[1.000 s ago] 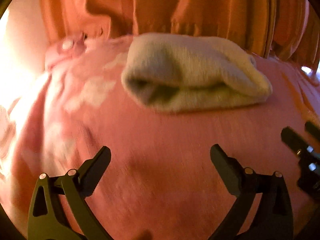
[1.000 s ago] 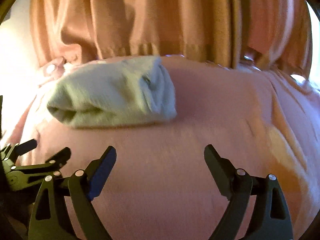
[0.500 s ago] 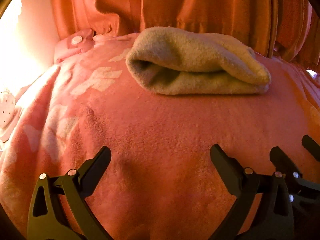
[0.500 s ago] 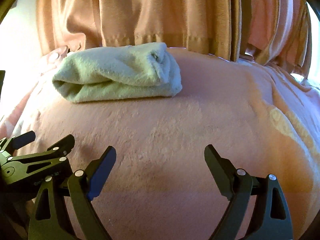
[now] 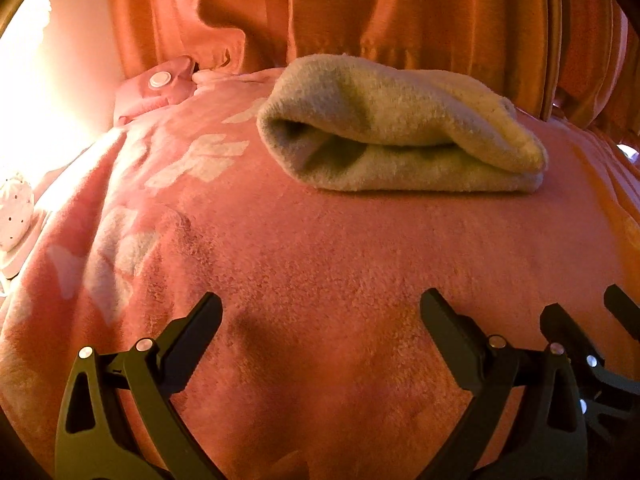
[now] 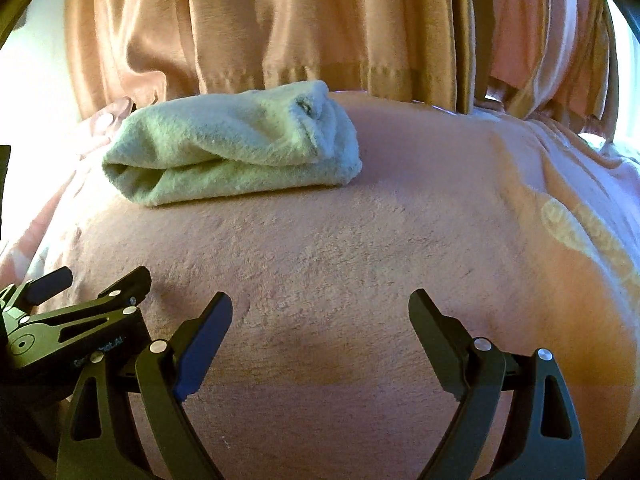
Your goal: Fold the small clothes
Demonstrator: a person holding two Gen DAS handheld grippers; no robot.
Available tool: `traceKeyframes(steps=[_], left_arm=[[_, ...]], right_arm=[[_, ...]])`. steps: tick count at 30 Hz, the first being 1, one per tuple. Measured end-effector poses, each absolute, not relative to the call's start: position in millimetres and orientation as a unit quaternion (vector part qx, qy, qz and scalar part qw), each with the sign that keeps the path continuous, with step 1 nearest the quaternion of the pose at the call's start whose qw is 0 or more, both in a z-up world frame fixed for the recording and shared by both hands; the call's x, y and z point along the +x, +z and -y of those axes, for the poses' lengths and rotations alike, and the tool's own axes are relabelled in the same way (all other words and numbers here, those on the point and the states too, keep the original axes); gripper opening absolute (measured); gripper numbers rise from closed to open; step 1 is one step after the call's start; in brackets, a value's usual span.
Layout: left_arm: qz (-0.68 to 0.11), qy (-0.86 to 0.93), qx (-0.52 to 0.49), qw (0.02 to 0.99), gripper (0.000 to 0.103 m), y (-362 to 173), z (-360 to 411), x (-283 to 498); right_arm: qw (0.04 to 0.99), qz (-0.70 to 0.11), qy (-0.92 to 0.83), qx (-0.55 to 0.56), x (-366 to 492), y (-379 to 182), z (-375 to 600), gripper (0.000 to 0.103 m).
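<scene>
Both claws have eased back and settled low over the pink blanket (image 5: 320,264). The left claw (image 5: 320,316) and right claw (image 6: 320,312) gape wide, holding nothing. The folded cream cloth (image 5: 400,128) lies well ahead of them, untouched, so this fold looks finished.

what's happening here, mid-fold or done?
Looks done. A folded pale green fuzzy cloth lies on the pink fleece blanket, in front of orange curtains. The left gripper and right gripper are both open and empty, low over the blanket short of the cloth, touching neither.
</scene>
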State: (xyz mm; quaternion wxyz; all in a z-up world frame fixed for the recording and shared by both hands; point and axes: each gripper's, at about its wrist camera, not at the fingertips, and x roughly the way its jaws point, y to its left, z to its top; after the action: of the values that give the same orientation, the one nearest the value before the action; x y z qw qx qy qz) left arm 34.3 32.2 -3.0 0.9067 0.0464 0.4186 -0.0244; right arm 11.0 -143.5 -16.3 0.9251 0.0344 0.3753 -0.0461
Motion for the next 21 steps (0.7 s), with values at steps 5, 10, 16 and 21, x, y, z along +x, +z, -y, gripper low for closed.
traceKeyframes(steps=[5,10,16,21], left_arm=[[-0.416,-0.021,0.054,0.908,0.097,-4.2,-28.6,34.0],[-0.411,-0.018,0.061,0.909,0.097,-4.3,-25.2,33.9],[-0.415,-0.01,0.06,0.908,0.097,-7.7,-21.0,33.2],[-0.418,-0.003,0.05,0.907,0.095,-5.6,-22.1,31.9]], right_arm=[[0.924,-0.378,-0.047,0.039,11.2,-18.4,143.9,0.087],[0.923,-0.379,-0.048,0.039,11.0,-20.3,146.6,0.087],[0.923,-0.378,-0.061,0.026,10.9,-20.4,146.2,0.087],[0.919,-0.387,-0.064,0.035,12.5,-19.4,147.5,0.087]])
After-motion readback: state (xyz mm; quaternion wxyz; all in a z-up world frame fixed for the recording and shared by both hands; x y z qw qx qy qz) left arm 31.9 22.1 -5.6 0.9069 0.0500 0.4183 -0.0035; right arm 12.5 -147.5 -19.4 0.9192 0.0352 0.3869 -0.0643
